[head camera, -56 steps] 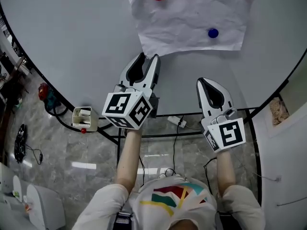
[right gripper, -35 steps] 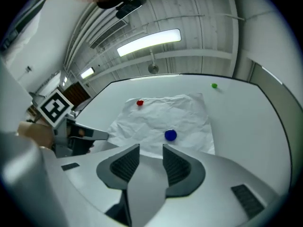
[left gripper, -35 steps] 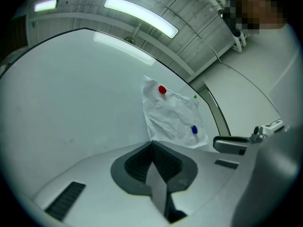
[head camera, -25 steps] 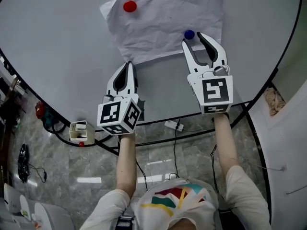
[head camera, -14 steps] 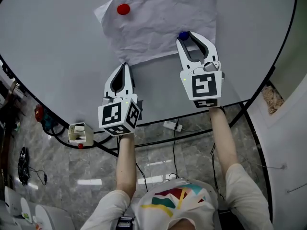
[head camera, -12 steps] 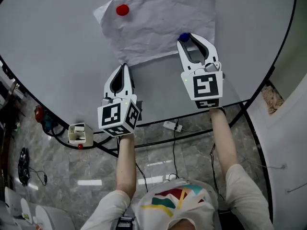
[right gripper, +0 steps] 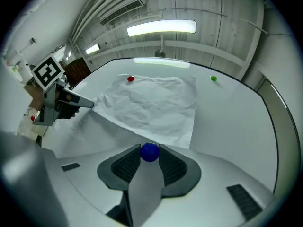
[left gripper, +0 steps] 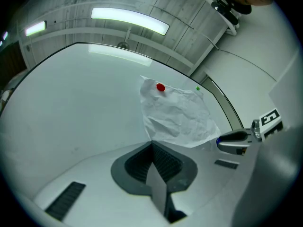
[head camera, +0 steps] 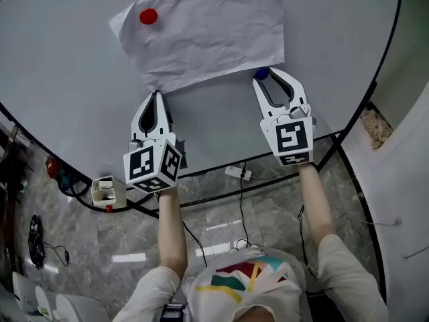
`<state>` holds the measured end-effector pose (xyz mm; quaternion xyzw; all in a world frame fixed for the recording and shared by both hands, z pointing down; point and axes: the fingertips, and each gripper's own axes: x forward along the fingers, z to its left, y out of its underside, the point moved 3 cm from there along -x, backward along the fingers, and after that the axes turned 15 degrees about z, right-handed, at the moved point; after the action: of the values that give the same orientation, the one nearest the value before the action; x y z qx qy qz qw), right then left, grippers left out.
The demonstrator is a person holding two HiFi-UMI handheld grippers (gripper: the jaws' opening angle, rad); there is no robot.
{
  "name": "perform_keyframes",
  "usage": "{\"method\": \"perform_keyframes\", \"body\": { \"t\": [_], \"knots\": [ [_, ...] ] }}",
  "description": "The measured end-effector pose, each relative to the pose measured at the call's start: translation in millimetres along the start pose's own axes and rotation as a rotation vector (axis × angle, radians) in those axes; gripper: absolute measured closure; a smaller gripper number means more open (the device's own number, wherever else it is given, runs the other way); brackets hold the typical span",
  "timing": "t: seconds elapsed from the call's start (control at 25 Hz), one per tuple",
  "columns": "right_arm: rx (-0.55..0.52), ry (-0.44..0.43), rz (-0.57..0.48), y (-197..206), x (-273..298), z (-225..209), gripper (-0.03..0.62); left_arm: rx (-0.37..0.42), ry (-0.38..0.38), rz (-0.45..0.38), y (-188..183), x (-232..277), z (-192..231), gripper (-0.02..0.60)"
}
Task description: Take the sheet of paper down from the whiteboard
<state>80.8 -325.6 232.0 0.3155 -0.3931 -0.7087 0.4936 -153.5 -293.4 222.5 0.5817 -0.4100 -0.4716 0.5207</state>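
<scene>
The sheet of paper (head camera: 208, 25) is hanging crumpled on the whiteboard (head camera: 80, 79), with a red magnet (head camera: 148, 16) pinning one upper corner. The right gripper (head camera: 267, 76) is clamping a blue magnet (head camera: 261, 74) just below the sheet's lower edge. The left gripper (head camera: 156, 94) is keeping its jaws pressed together at the opposite lower corner.

paper (head camera: 208, 25) on whiteboard (head camera: 80, 66); left hand-held gripper (head camera: 157, 98) below-left; magnet (head camera: 261, 74) in right hand-held gripper (head camera: 267, 77) below-right

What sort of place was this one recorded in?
Probably an office or lab workroom: a large whiteboard with a sheet of paper under a red magnet, a tiled floor with cables, and strip ceiling lights.
</scene>
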Motion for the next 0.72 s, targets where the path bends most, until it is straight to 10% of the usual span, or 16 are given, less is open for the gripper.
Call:
{"method": "perform_keyframes", "body": {
  "t": [0.72],
  "knots": [
    [0.035,0.0,-0.113,-17,-23,3,0.457,0.02,-0.01,0.017,1,-4,-5,0.537]
  ]
}}
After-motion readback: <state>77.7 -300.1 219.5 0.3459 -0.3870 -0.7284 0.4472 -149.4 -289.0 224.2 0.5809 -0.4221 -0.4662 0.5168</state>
